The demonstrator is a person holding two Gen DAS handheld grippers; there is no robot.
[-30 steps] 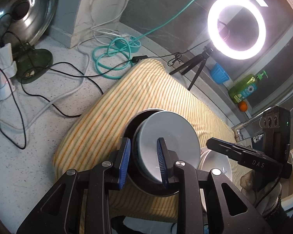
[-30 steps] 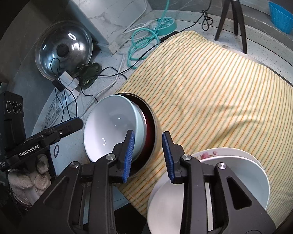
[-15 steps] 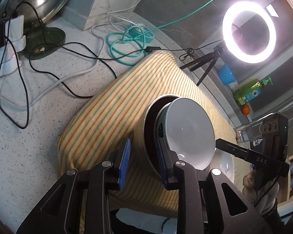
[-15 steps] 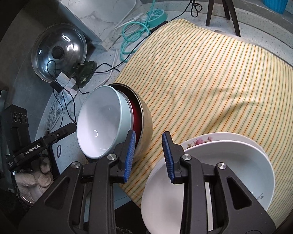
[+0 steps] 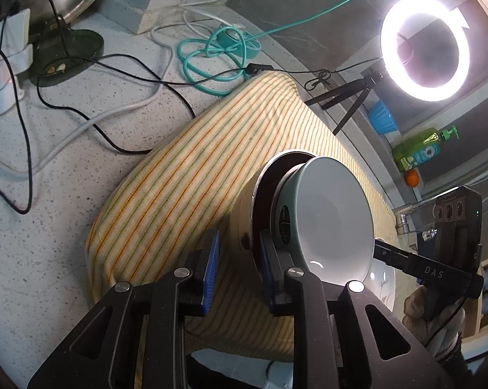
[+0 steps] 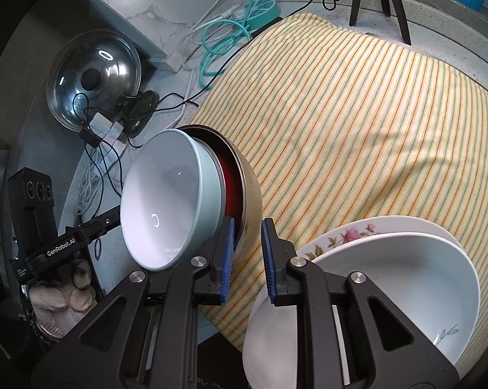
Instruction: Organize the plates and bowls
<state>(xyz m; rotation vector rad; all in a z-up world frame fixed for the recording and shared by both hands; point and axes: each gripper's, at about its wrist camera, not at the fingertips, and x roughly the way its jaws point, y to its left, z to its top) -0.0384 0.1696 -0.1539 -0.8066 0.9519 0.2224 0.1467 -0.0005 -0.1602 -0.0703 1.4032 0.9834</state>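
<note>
Because both grippers pinch the metal bowl's [image 6: 249,201] rim, left gripper [image 5: 239,267] and right gripper [image 6: 247,261] tip it with the blue bowl [image 6: 166,201] inside.

Two bowls are counted, nested and tipped on edge: one pale blue bowl [image 6: 166,201] inside one metal bowl with a red interior [image 6: 244,194]. Two plates are counted in a stack: one plain white plate [image 6: 406,278] on one floral plate [image 6: 347,236]. One striped cloth [image 6: 357,123] is recorded on the surface [image 5: 49,227]. One pot lid [image 6: 94,77], one ring light [image 5: 425,48], one blue cup [image 5: 382,118] and one green soap bottle [image 5: 419,149] are noted. Two hand-held grippers are present: left [image 5: 239,267], right [image 6: 247,256].
</note>
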